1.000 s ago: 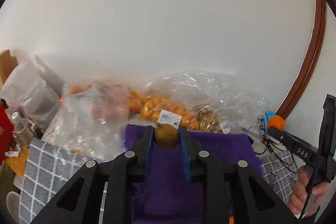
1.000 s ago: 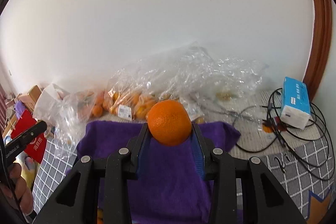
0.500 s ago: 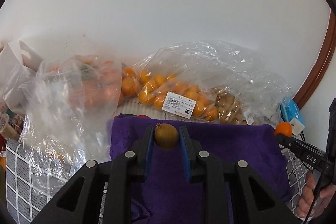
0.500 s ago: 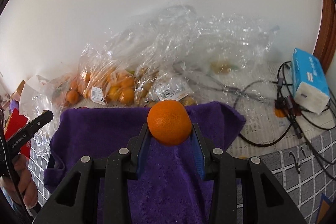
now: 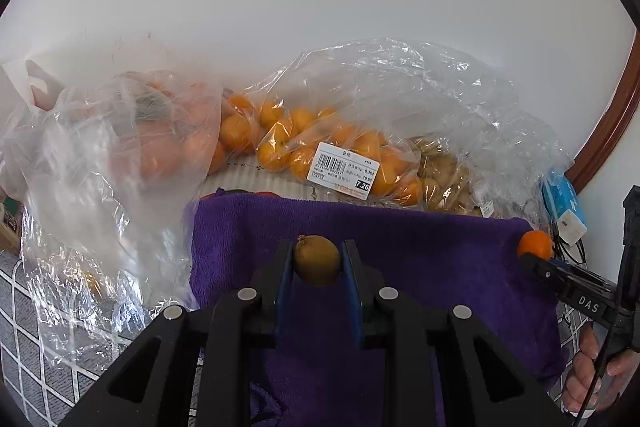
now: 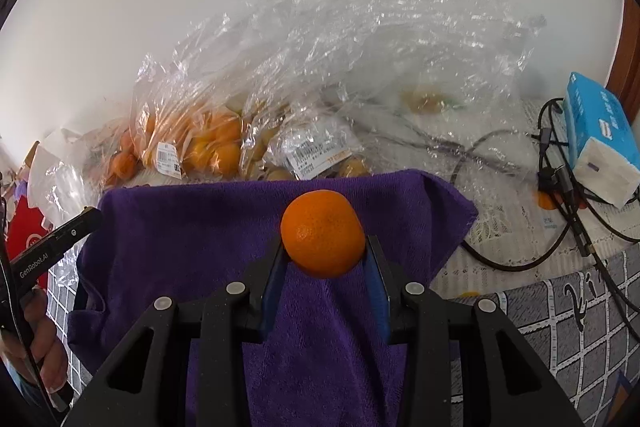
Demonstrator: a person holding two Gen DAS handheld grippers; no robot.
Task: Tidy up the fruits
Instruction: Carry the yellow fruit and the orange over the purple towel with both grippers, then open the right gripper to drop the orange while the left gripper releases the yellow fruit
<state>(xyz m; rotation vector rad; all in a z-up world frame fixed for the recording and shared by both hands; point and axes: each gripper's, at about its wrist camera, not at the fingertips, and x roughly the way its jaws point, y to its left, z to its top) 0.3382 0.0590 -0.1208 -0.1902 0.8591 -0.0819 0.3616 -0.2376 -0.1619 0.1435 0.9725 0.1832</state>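
My left gripper (image 5: pixel 317 261) is shut on a small brown-yellow fruit (image 5: pixel 317 259) and holds it over the purple towel (image 5: pixel 420 255). My right gripper (image 6: pixel 323 247) is shut on an orange (image 6: pixel 322 233), over the same towel (image 6: pixel 192 227). The orange also shows at the right edge of the left wrist view (image 5: pixel 535 243), with the right gripper's arm behind it. The left gripper's finger tip shows at the left of the right wrist view (image 6: pixel 76 227).
Clear plastic bags of small oranges (image 5: pixel 320 143) and brown fruits (image 5: pixel 444 171) lie behind the towel against the white wall. Another bag (image 5: pixel 120 155) is at the left. A blue tissue pack (image 6: pixel 600 131) and black cables (image 6: pixel 560 195) lie at the right on a checked cloth (image 6: pixel 560 327).
Both grippers have tilted down and moved forward towards the towel and bags, each still holding its fruit. The bags look nearer and larger now.
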